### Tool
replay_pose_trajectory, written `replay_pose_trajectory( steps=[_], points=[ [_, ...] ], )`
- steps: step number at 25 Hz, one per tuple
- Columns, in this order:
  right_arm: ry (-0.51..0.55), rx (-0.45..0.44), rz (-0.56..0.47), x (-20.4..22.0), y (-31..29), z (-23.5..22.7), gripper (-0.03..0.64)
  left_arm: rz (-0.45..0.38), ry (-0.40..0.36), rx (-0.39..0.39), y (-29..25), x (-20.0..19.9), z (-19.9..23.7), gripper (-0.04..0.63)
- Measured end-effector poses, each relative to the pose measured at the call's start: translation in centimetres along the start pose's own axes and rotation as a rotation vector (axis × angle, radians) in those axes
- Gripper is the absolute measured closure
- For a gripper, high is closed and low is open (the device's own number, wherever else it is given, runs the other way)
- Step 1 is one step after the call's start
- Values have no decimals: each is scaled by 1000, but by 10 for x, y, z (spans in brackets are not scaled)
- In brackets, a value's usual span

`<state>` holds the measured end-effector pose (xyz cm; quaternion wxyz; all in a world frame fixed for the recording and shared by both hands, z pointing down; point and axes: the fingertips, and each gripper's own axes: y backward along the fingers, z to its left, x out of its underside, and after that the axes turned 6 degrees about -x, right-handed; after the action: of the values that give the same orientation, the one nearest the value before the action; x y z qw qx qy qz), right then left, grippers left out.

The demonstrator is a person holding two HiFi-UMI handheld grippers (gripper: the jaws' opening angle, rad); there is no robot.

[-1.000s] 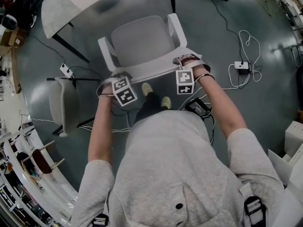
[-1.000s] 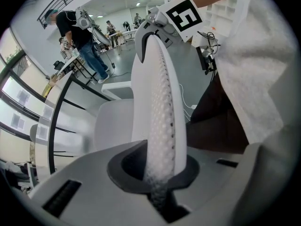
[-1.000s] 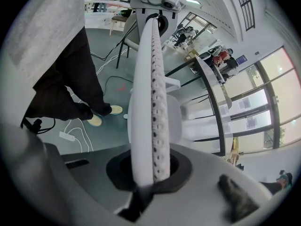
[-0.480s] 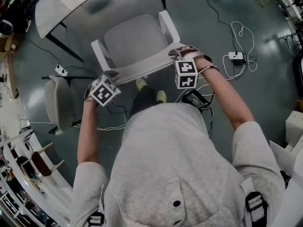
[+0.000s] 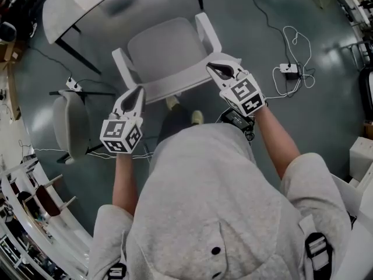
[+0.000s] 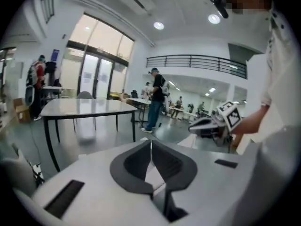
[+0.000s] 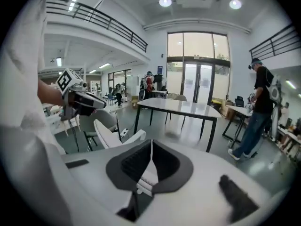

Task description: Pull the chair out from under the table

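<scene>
Head view: my left gripper (image 5: 137,92) and right gripper (image 5: 214,69) are near the two ends of the chair (image 5: 166,51) backrest, each with jaws pressed together on nothing. The chair stands on the floor (image 5: 245,34), clear of the surface (image 5: 70,10) beyond it.

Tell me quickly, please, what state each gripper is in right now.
Left gripper: closed, holding nothing.
Right gripper: closed, holding nothing.
</scene>
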<state>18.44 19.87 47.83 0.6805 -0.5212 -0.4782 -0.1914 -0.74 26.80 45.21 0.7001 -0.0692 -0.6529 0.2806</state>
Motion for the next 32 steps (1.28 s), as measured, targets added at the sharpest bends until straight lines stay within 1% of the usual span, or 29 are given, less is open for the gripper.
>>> replay_pose_trajectory(
  steps=[1, 2, 4, 5, 7, 11, 14, 16, 22, 28, 32],
  points=[
    [-21, 22, -6, 3, -5, -2, 584, -18, 27, -48, -7, 0, -1, 574],
    [-30, 33, 6, 10, -12, -2, 584, -6, 18, -94, -15, 7, -1, 575],
    [-40, 41, 33, 22, -23, 0, 584, 56, -25, -163, -29, 26, -1, 577],
    [-45, 48, 32, 25, -26, 0, 584, 75, -41, -186, -32, 33, -1, 577],
    [-51, 66, 18, 25, -25, -2, 584, 72, -65, -210, -34, 35, -2, 580],
    [-50, 106, 7, 24, -25, -4, 584, 78, -83, -221, -35, 36, -1, 578],
    [-109, 104, -23, 24, -24, -7, 585, 85, -105, -235, -35, 39, -2, 580],
    [-128, 99, -30, 26, -24, -8, 586, 81, -108, -246, -36, 41, -2, 580],
    [-94, 103, -24, 25, -25, -5, 584, 74, -94, -265, -35, 40, 1, 578],
    [-92, 95, -29, 27, -22, -4, 584, 74, -88, -271, -36, 41, -1, 578],
    [-98, 97, -42, 25, -21, -6, 584, 87, -111, -267, -37, 41, -3, 578]
  ],
)
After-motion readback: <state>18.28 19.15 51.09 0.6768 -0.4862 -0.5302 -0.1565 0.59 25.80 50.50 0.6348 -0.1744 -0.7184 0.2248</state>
